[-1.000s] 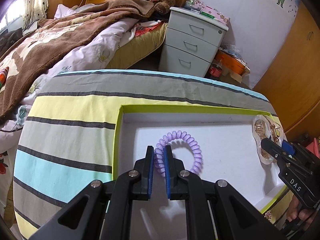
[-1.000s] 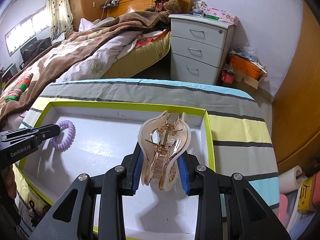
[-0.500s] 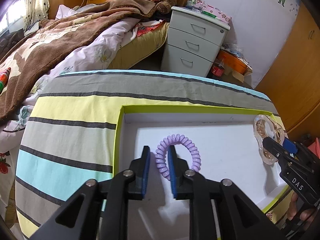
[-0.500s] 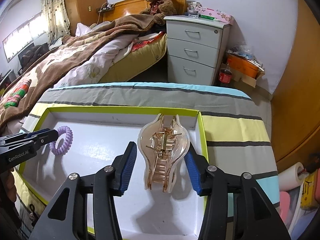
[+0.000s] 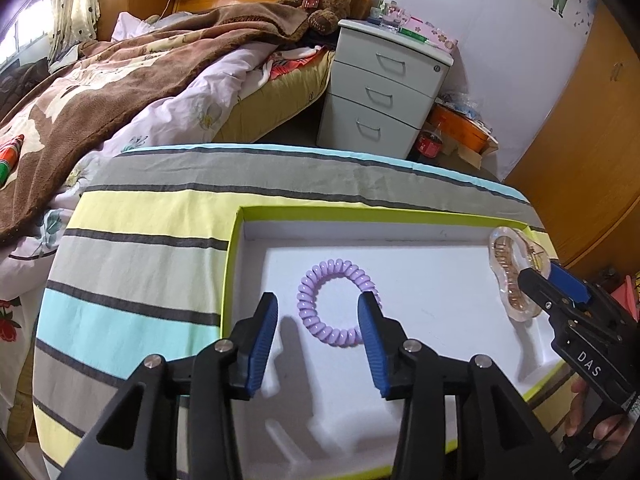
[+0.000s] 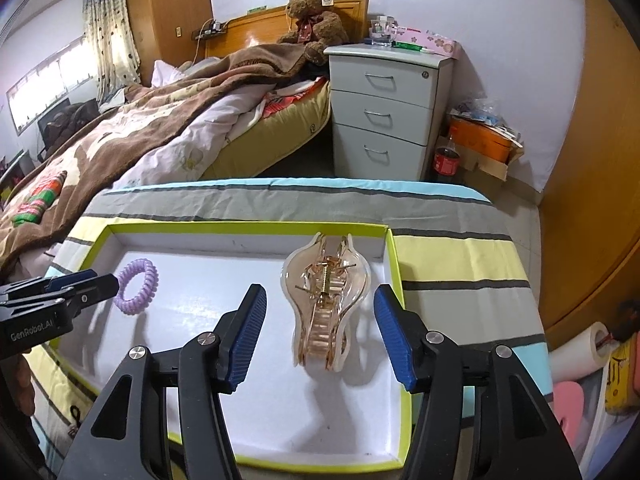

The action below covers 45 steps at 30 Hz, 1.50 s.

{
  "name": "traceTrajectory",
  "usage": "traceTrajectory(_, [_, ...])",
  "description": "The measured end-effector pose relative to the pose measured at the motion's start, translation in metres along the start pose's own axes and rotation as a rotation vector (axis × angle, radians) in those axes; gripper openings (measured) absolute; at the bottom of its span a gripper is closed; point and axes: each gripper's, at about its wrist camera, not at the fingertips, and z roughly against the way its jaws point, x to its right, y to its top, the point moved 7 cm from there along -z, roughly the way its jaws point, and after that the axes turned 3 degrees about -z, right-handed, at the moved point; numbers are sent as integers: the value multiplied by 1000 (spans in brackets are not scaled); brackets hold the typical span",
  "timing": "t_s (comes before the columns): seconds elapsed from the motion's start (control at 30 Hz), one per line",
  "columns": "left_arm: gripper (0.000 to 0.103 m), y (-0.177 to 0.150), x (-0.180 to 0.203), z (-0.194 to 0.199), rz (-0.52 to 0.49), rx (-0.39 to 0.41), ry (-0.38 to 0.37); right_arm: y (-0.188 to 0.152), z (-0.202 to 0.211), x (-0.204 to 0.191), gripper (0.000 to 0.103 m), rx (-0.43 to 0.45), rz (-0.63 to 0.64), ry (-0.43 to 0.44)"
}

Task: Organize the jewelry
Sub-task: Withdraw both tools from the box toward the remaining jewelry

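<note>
I see a shallow white tray with a lime-green rim (image 6: 396,264) lying on a worktop covered in striped cloth (image 5: 132,264). My left gripper (image 5: 316,336) has its jaws spread wide and holds nothing; a purple coil hair tie (image 5: 338,306) lies flat on the tray floor between the blue pads, its right side just at the right pad. My right gripper (image 6: 320,332) is likewise wide open and empty, with a translucent amber claw clip (image 6: 325,304) resting on the tray between its pads, touching neither, near the tray's right wall. I judge both items to be set down in the tray. The risk from here is in pulling away: if I draw the left gripper back carelessly, that right pad could snag the springy coil and drag it. A sideways drift of the right gripper could knock the clip against the tray wall
</note>
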Motion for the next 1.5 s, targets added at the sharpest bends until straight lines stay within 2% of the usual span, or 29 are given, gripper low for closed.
traceTrajectory(0.3, [48, -13, 4, 34, 1, 44, -7, -7, 32, 1, 57, 40, -36, 12])
traceTrajectory(0.57, [51, -36, 9, 72, -22, 93, -3, -21, 63, -2, 57, 81, -52, 19])
traceTrajectory(0.7, [52, -49, 9, 87, -42, 116, 27, -34, 79, -4, 57, 97, -59, 32])
traceTrajectory(1.13, [54, -103, 1, 118, -51, 142, 5, -79, 117, -17, 57, 155, -16, 30])
traceTrajectory(1.27, [54, -120, -3, 118, -49, 123, -18, -92, 117, -20, 57, 133, -19, 41])
traceTrajectory(1.5, [55, -147, -6, 119, -51, 96, -55, -115, 95, -39, 57, 24, -36, 76])
